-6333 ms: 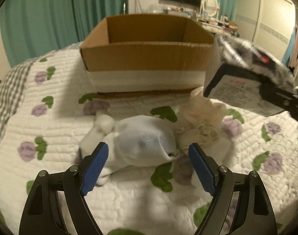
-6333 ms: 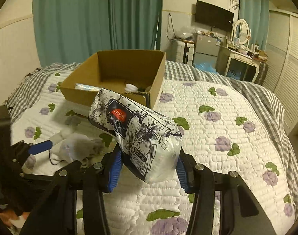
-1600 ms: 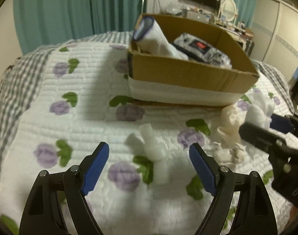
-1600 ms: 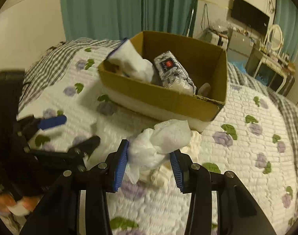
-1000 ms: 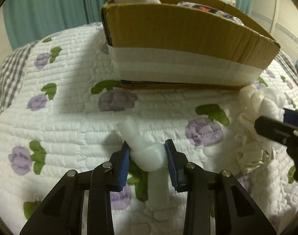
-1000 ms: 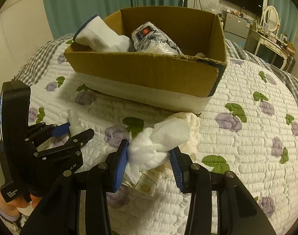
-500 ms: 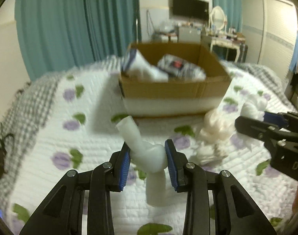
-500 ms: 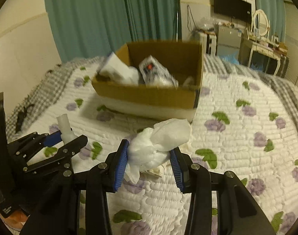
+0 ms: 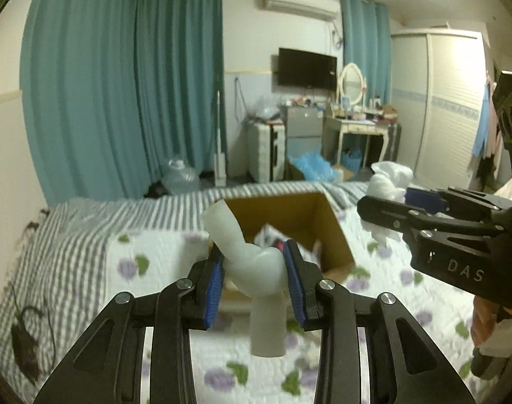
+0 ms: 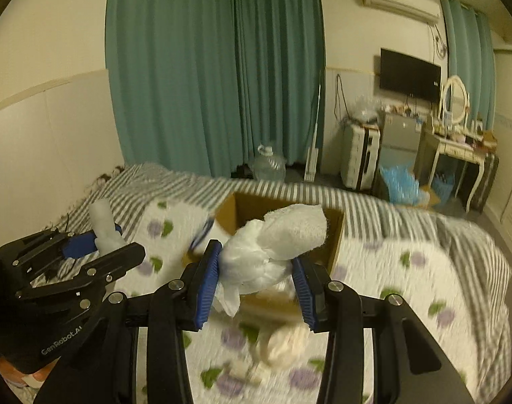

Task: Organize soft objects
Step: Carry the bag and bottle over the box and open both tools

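My left gripper (image 9: 254, 286) is shut on a bent white foam tube (image 9: 252, 262) and holds it high above the bed, in front of the open cardboard box (image 9: 310, 215). My right gripper (image 10: 256, 286) is shut on a crumpled white cloth bundle (image 10: 273, 245), also lifted, with the box (image 10: 249, 208) behind it. Each gripper shows in the other's view: the right one (image 9: 401, 198) at the right, the left one (image 10: 97, 245) at the left. The box holds several soft items, blurred.
A cream soft bundle (image 10: 286, 343) lies on the flowered white quilt (image 10: 407, 282) below my right gripper. A grey striped blanket (image 9: 70, 232) covers the bed's far side. Teal curtains (image 10: 215, 74), a water jug (image 10: 269, 165) and a dressing table (image 9: 353, 128) stand beyond.
Both grippers have risen well above the bed with their loads and both views now look out across the room; the box appears lower and farther away.
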`<control>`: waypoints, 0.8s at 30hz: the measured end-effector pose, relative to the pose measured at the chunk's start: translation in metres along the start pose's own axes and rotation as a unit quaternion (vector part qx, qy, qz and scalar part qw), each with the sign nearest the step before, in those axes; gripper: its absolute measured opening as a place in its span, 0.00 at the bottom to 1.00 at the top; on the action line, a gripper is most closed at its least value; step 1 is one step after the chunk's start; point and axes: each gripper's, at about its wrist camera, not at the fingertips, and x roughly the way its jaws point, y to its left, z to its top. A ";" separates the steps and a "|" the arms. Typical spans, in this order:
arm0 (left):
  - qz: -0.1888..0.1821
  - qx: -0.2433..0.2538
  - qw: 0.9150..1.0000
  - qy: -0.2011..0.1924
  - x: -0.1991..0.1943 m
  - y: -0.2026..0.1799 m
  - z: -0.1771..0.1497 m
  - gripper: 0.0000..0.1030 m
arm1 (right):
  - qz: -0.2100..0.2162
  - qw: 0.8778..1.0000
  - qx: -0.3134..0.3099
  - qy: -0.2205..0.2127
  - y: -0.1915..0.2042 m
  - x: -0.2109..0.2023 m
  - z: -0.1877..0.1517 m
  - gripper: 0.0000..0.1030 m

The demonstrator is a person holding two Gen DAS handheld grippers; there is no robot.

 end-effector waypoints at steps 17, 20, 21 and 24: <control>-0.002 0.006 0.997 0.080 0.195 0.009 0.007 0.34 | -0.005 0.997 0.029 0.071 -0.070 0.196 0.027 0.40; -0.006 -0.003 0.997 0.076 0.203 0.011 0.007 0.36 | 0.004 0.997 0.034 0.067 -0.078 0.215 0.019 0.40; 0.000 -0.005 0.997 0.078 0.206 0.011 0.007 0.37 | 0.004 0.997 0.038 0.061 -0.082 0.217 0.017 0.41; 0.009 -0.018 0.997 0.076 0.204 0.012 0.006 0.65 | -0.001 0.998 0.051 0.044 -0.091 0.219 0.015 0.64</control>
